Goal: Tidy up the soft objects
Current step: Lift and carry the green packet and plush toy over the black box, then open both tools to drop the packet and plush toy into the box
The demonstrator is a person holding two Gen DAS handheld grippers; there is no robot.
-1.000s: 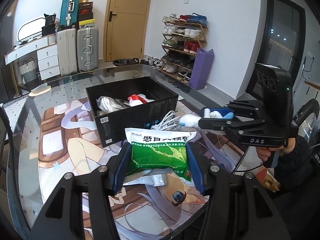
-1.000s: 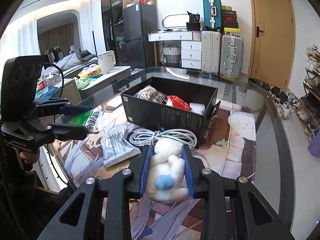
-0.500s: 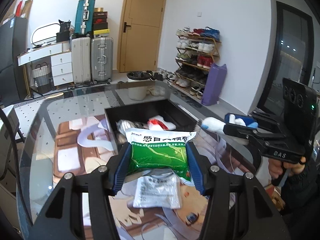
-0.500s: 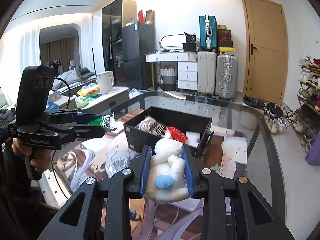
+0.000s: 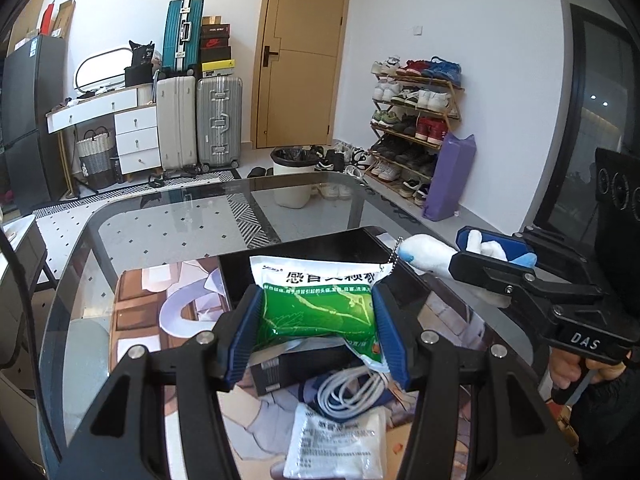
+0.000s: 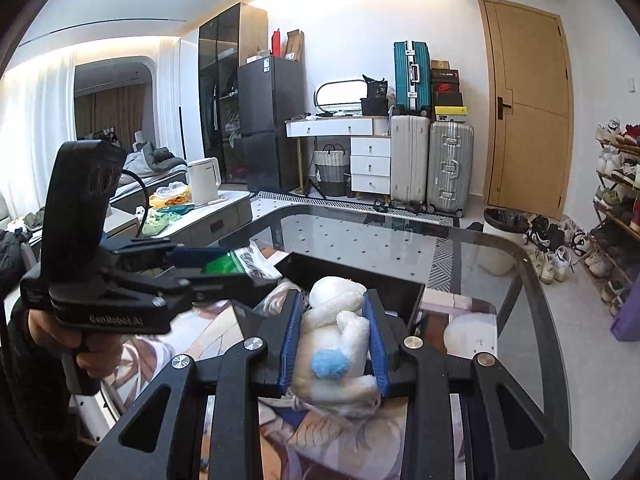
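- Glass makes up my surface point(image 5: 168, 220), with a printed mat under the things and suitcases point(image 5: 200, 120), a door and a shoe rack point(image 5: 416, 120) along the far wall.
- On the left, my left tool point(image 5: 316, 324) is clamped on a green medicine packet point(image 5: 316, 312); both blue pads press its sides and it hangs clear of the surface, in front of the black box point(image 5: 240, 268).
- Below that packet lie a coiled white cable point(image 5: 352, 392) and a white sachet point(image 5: 336, 440), both flat on the mat near my tool's fingers.
- In the right wrist view the black box point(image 6: 404, 292) sits just beyond my tool, its open top toward me.
- On the right, my right tool point(image 6: 334, 344) is closed tight on a white plush toy point(image 6: 336, 328) with a blue tail, held upright between the pads above the mat.
- From the left view, that toy point(image 5: 428, 250) pokes out past the tool's tip, near the box's right corner.
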